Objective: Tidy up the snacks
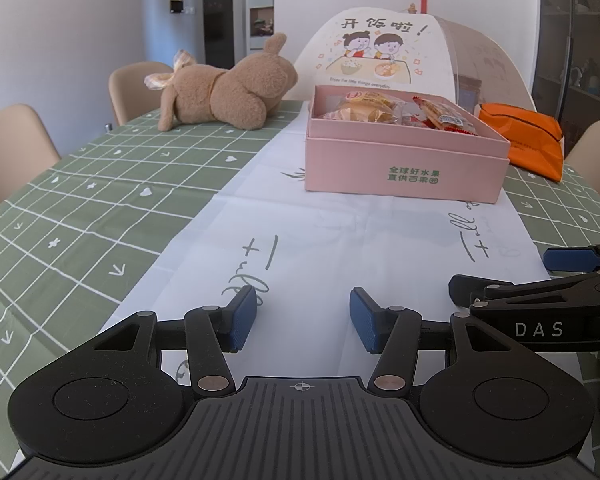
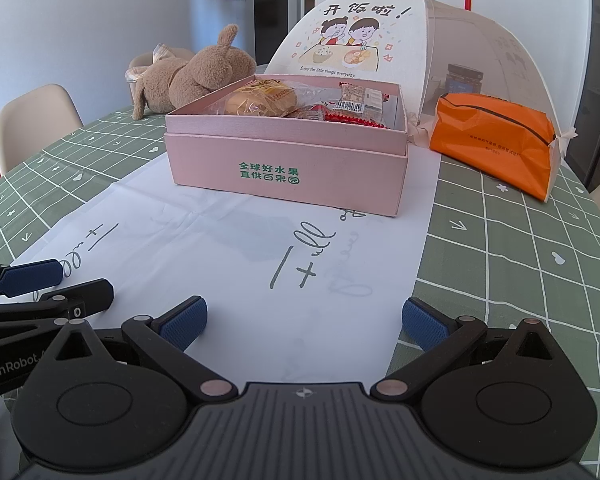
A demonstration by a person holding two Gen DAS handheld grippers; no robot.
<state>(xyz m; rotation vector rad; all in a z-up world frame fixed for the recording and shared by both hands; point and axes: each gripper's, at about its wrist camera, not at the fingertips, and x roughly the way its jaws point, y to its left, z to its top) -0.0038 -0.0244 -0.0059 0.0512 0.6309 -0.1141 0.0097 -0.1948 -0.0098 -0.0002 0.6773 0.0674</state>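
Note:
A pink box (image 1: 404, 164) (image 2: 288, 168) stands on the white runner ahead of both grippers. It holds several wrapped snacks: a round yellow bun (image 1: 366, 110) (image 2: 260, 100) and red packets (image 1: 440, 118) (image 2: 356, 114). My left gripper (image 1: 303, 318) is open and empty, low over the runner, well short of the box. My right gripper (image 2: 305, 322) is open wider and empty, beside the left one. Each gripper's fingers show at the edge of the other's view: the right one's (image 1: 572, 260) and the left one's (image 2: 32, 278).
An orange pouch (image 1: 528, 138) (image 2: 496, 140) lies right of the box. A brown plush dog (image 1: 224, 86) (image 2: 188, 76) lies at the back left. A mesh food cover (image 1: 412, 52) (image 2: 400, 40) stands behind the box. Chairs (image 1: 12, 148) line the green checked tablecloth (image 1: 80, 208).

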